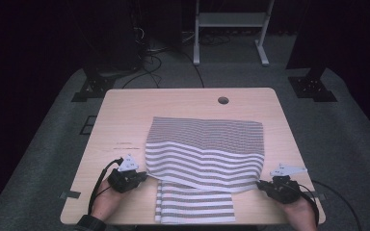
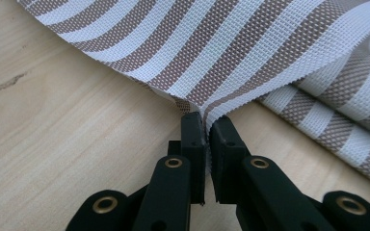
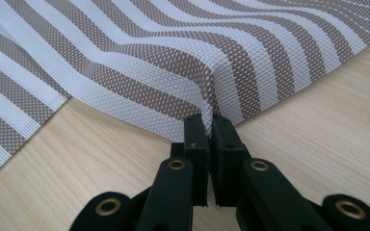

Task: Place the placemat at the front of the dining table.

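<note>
- Left gripper (image 1: 142,176) pinches the striped cloth (image 1: 204,149) at its near-left corner.
- Right gripper (image 1: 261,184) is clamped on the near-right corner.
- Wooden table (image 1: 125,110) underneath; desk frame (image 1: 231,21) stands beyond.

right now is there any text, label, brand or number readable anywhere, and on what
None can be read.
The brown-and-white striped woven mat carries stripes alone, no label.
The light wooden table has a faint dark mark left of the mat, too small and blurred to read as text.
The black left hand-held gripper and black right hand-held gripper, both pinching the mat's edge, show no lettering.
</note>
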A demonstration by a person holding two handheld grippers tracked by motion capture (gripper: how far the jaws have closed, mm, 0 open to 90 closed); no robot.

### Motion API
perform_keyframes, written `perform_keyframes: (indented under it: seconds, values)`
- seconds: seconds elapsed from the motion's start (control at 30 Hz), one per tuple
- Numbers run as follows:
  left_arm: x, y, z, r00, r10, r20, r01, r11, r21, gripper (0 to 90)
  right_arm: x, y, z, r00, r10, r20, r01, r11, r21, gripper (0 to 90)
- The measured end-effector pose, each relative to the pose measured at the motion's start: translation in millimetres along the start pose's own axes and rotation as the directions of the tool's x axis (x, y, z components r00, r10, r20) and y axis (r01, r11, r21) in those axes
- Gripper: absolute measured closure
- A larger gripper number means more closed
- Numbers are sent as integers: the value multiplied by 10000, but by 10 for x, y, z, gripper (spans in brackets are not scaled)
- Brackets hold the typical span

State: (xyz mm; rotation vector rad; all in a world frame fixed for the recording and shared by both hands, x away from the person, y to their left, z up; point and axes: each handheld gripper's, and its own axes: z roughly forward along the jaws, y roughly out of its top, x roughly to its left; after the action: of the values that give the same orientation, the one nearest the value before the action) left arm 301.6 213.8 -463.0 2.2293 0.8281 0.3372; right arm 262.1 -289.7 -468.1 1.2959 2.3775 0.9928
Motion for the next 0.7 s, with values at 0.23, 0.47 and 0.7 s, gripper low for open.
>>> perform_keyframes:
  seconds: [0.23,0.47,0.7]
  values:
    - [-23,53,-61,9999,69,150,-66,9998,-193,858,-30,46,-48,9999,115,-45,-117,9994,-318,866]
    - [28,156,-123,9996,-245,171,256,9974,-671,859,-96,187,-53,9999,151,-51,-154,9978,-638,868]
    - [130,247,-164,9983,-572,79,577,9934,-996,859,-180,374,-32,9999,131,-28,-133,9957,-921,869]
